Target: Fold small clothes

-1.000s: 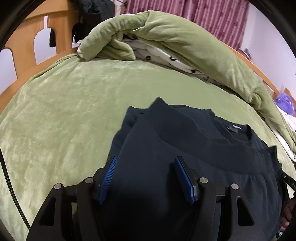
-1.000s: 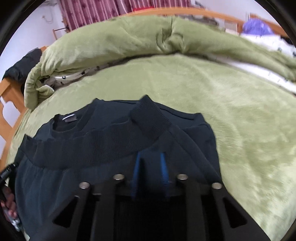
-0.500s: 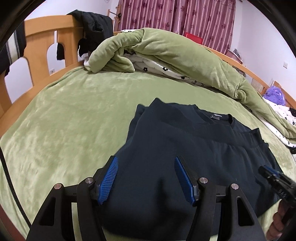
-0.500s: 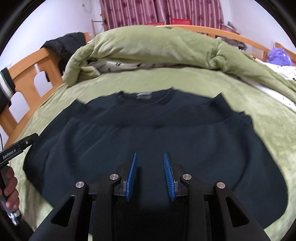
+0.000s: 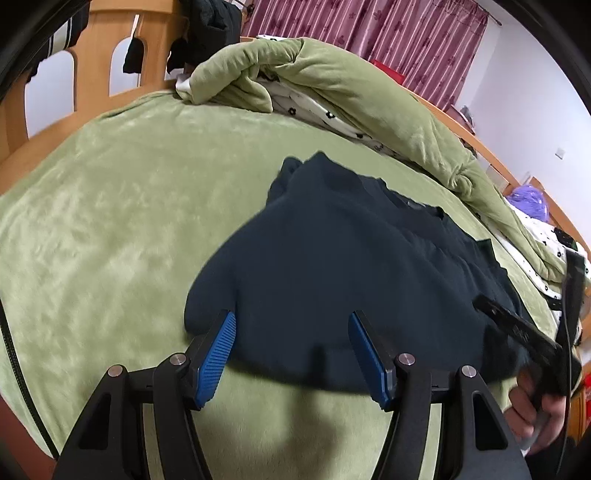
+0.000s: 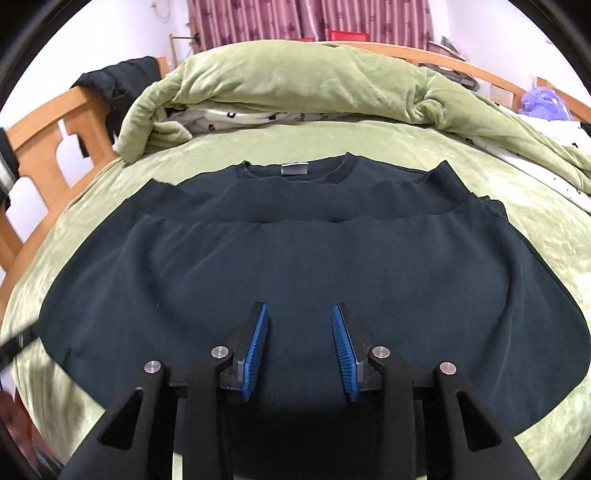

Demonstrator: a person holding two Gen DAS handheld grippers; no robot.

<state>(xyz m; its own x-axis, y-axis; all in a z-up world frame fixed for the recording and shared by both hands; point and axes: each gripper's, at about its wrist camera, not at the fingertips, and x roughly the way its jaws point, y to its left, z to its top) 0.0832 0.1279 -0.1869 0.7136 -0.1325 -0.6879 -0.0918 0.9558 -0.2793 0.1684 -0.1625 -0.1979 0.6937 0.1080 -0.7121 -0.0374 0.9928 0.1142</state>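
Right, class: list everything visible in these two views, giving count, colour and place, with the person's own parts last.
Dark navy knit sweatshirt: one, folded, flat on the bed.
Green plush bed cover: one, under the sweatshirt.
Rolled green quilt: one, behind the sweatshirt.
Wooden bed frame: one, orange-brown, around the bed.
Maroon curtain: one, back wall.
Purple fluffy item: one, far right.
Left tool: black with blue pads, open.
Right tool: same, open.

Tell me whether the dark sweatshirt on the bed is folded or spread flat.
Folded. The dark sweatshirt has its ribbed hem lying just below the collar.
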